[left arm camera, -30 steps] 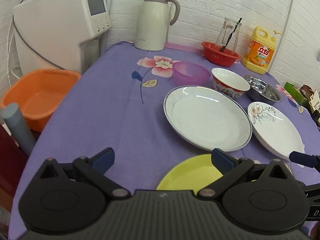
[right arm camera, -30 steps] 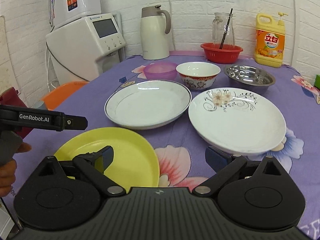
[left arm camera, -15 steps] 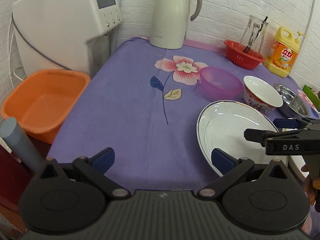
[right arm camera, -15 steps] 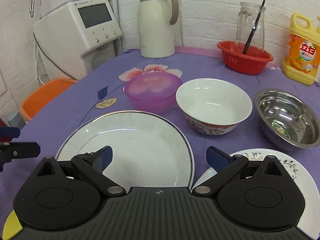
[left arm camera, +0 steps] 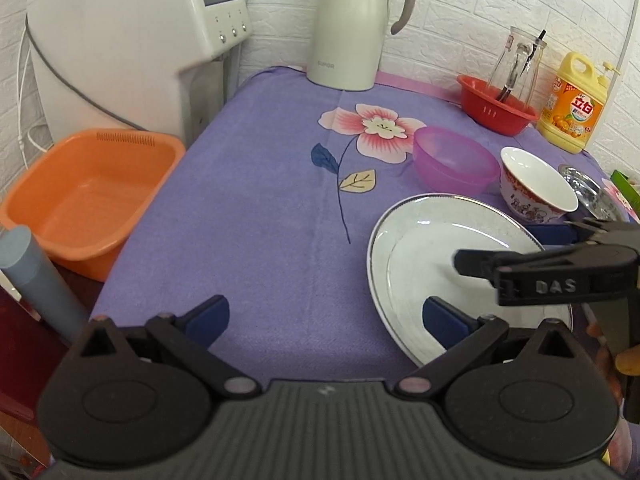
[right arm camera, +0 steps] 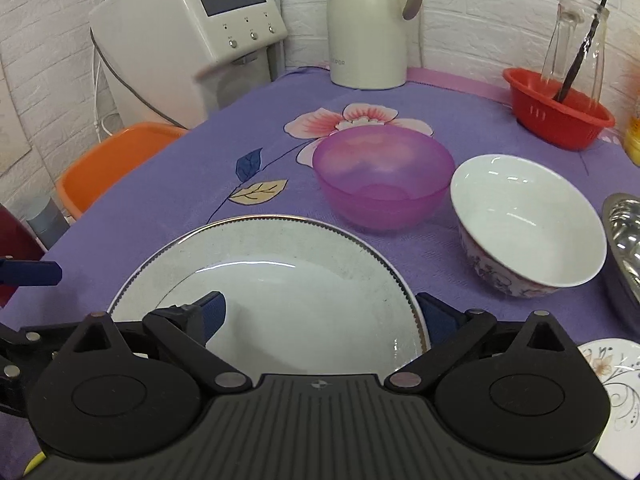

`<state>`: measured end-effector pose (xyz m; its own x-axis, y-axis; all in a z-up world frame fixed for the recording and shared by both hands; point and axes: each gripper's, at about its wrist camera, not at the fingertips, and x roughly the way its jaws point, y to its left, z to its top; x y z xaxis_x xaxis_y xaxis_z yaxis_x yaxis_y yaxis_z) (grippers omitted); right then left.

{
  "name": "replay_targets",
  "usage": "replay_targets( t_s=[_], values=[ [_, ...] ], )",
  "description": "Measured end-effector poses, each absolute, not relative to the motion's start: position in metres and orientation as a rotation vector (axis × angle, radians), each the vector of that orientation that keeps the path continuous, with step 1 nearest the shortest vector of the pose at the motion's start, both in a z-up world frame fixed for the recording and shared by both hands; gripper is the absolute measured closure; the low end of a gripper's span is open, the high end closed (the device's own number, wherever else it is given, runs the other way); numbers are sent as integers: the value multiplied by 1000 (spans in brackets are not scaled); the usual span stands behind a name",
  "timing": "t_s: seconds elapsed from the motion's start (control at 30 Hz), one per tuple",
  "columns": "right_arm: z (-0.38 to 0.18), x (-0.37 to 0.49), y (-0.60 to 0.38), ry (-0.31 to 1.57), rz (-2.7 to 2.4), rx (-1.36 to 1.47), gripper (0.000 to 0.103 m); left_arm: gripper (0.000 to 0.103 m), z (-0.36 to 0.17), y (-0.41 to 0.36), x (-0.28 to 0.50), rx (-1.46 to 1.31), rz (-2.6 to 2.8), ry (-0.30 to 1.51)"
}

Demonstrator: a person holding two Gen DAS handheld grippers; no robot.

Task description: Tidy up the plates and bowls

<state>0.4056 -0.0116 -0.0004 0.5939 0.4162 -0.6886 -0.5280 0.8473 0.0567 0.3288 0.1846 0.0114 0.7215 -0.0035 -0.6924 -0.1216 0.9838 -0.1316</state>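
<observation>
A large white plate (left arm camera: pixel 416 264) (right arm camera: pixel 280 284) lies on the purple tablecloth. Behind it stand a pink plastic bowl (left arm camera: pixel 454 164) (right arm camera: pixel 382 176), a white patterned bowl (left arm camera: pixel 536 186) (right arm camera: pixel 528 220) and a steel bowl (left arm camera: pixel 592 196) (right arm camera: pixel 624 240). A flowered white plate (right arm camera: pixel 612 376) shows at the lower right. My right gripper (right arm camera: pixel 320 314) is open over the large plate's near part, one finger inside the rim and one just outside; it also shows in the left wrist view (left arm camera: pixel 520 252). My left gripper (left arm camera: pixel 324 318) is open and empty at the plate's left edge.
A cream thermos jug (left arm camera: pixel 352 24), a red basket (left arm camera: pixel 496 110) with a glass carafe, and a yellow detergent bottle (left arm camera: pixel 576 104) stand at the back. A white water dispenser (left arm camera: pixel 132 40) and an orange basin (left arm camera: pixel 84 196) stand left of the table.
Both grippers have moved forward and left across the table. The yellow plate has almost dropped out of view. My right gripper now hangs over the large white plate.
</observation>
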Motion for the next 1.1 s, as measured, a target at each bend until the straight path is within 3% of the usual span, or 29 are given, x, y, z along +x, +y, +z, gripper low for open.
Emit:
replay_targets(
  t_s=[0.23, 1.1],
  values=[
    [-1, 373, -36, 722, 554, -119, 0, 1, -1, 174, 354, -260, 3, 777],
    [-17, 365, -28, 734, 634, -191, 0, 1, -15, 134, 383, -37, -38, 814]
  ],
)
